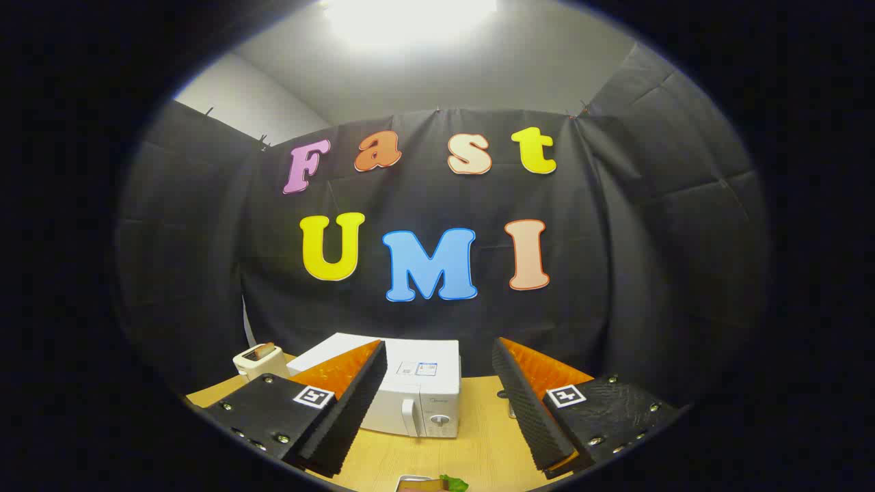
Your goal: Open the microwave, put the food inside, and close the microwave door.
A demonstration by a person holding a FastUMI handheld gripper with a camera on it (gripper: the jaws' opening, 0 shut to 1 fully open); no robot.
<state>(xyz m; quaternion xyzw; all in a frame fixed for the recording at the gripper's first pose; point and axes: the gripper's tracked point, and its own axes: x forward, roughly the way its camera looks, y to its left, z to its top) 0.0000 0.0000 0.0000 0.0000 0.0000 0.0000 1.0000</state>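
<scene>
Food point(437, 484) sits closest, low between the fingers of the tool point(437, 410): something bread-like with a green leaf on a pale dish, probably soft and light, so it wants a gentle hold or a lift by the dish rim. Jaws spread wide, holding nothing, raised above the tabletop point(478, 437). Just ahead stands the white microwave point(410, 389), door shut; its upright handle point(408, 417) looks stiff, the obvious place to hook and pull. Beyond the left finger, a small toaster point(258, 360).
</scene>
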